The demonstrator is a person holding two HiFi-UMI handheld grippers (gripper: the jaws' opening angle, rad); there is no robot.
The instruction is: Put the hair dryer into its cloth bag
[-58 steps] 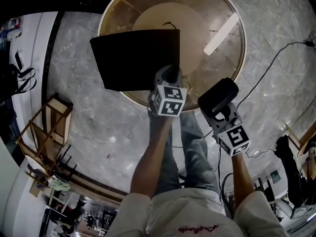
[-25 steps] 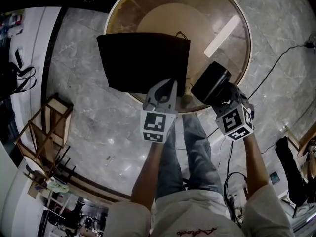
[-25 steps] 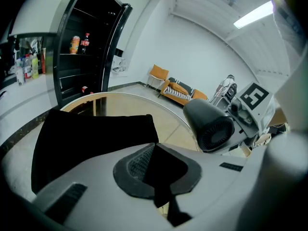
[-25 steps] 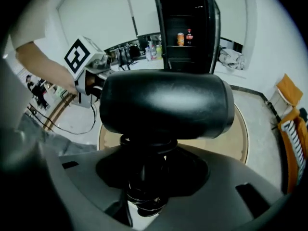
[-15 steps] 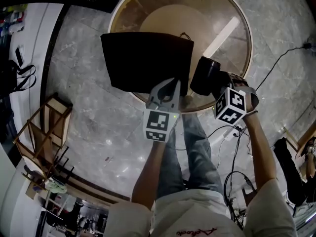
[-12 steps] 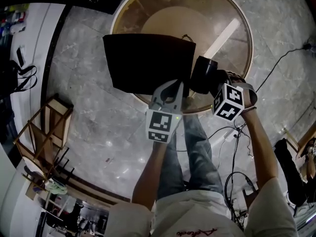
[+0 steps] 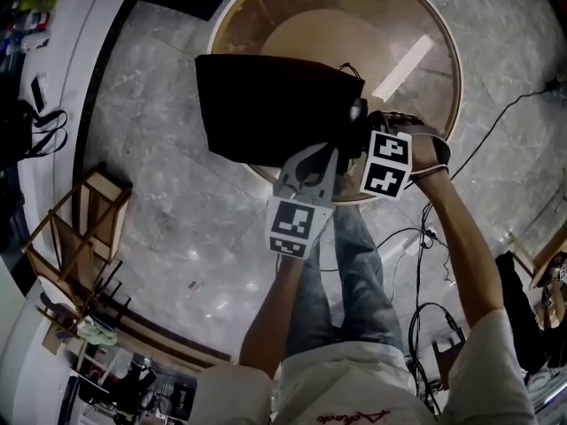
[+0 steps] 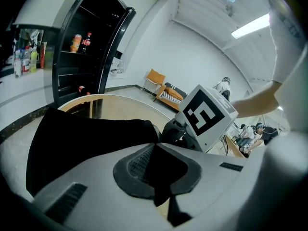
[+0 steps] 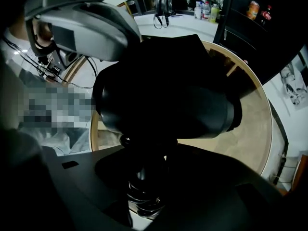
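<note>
Head view: the left gripper [image 7: 321, 154] pinches an edge of the flat black cloth bag [image 7: 266, 104] above the round wooden table [image 7: 427, 104].

Left gripper view: its 2 jaws are clamped tight on black fabric.

Right gripper view: the right gripper [image 9: 149, 173] clasps the handle of the black plastic hair dryer [image 9: 163, 100], just beside the bag.

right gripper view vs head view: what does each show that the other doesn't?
Only the right gripper view: the hair dryer nearly whole, its handle clamped between the right gripper jaws.

Only the head view: the cloth bag in full outline, the wooden rack and cables on the floor, and the person's legs. The dryer is almost entirely hidden there behind the right gripper's marker cube.

Both: the black bag, the round table and the left gripper beside the bag.
</note>
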